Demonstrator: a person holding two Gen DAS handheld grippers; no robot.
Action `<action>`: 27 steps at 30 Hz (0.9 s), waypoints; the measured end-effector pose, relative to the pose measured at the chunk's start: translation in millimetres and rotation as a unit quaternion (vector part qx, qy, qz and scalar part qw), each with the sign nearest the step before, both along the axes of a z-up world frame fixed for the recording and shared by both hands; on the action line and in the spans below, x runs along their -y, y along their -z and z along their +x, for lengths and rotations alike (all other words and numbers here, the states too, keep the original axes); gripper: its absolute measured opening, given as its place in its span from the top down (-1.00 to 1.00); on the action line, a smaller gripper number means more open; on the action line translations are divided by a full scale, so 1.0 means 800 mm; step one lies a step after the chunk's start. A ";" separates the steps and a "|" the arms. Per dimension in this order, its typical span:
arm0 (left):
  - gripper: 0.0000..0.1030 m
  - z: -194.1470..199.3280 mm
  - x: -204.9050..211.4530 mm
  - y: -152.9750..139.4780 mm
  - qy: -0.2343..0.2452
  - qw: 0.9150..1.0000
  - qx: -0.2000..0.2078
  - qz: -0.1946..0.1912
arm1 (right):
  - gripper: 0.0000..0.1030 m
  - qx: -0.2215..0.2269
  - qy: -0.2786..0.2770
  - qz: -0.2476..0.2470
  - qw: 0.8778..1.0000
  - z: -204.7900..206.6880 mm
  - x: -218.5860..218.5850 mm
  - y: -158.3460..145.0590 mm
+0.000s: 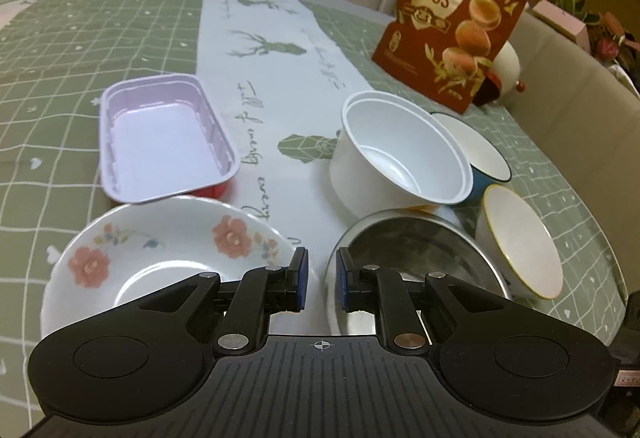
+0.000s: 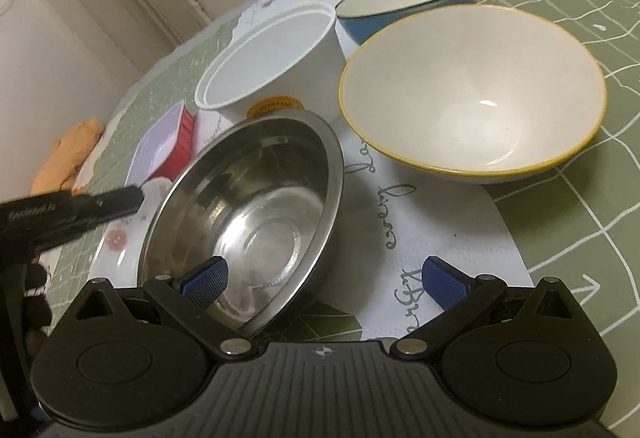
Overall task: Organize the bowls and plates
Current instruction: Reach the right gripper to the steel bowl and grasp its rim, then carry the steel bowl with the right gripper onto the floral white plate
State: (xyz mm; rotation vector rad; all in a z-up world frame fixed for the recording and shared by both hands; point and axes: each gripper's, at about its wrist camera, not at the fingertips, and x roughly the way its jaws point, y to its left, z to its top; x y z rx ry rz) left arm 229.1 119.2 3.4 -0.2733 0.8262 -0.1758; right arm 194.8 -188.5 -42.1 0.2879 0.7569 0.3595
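Note:
My left gripper [image 1: 322, 280] hovers between a flowered white plate [image 1: 160, 270] on its left and a steel bowl [image 1: 420, 262] on its right; its jaws stand a small gap apart with nothing between them. My right gripper [image 2: 326, 280] is open wide; its left finger reaches inside the steel bowl [image 2: 248, 214] and the bowl's near rim lies between the jaws. The steel bowl is tilted, its left side leaning on the flowered plate [image 2: 120, 238]. A white bowl with a yellow rim [image 2: 472, 94] sits just ahead of the right gripper.
A tall white tub [image 1: 396, 154], a blue bowl [image 1: 486, 166] and a pink rectangular tray [image 1: 164, 134] stand farther back on the green tablecloth [image 1: 60, 78]. A quail egg bag [image 1: 452, 26] stands at the back right. The left gripper shows in the right wrist view [image 2: 72, 210].

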 end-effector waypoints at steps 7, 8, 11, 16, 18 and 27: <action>0.66 0.034 0.017 0.021 0.031 0.999 -0.024 0.006 | -1.00 -0.018 -0.004 0.063 0.998 0.009 0.026 0.006; 0.64 0.036 0.020 0.025 0.037 0.999 -0.029 0.007 | -1.00 -0.013 -0.014 0.055 0.998 0.009 0.025 0.006; 0.49 0.038 0.030 0.031 0.052 0.998 -0.036 0.017 | -1.00 0.013 -0.028 0.022 0.999 0.001 0.014 0.003; 0.48 0.024 0.038 0.034 0.077 0.996 -0.051 -0.012 | -0.80 0.072 -0.018 -0.027 0.997 -0.011 -0.013 -0.008; 0.48 0.017 0.042 0.034 0.078 0.995 -0.054 -0.016 | -0.62 0.077 -0.016 -0.039 0.996 -0.010 -0.017 -0.013; 0.50 -0.012 0.043 0.035 0.045 0.996 -0.070 -0.038 | -0.05 0.052 0.000 -0.075 0.996 -0.011 -0.022 -0.020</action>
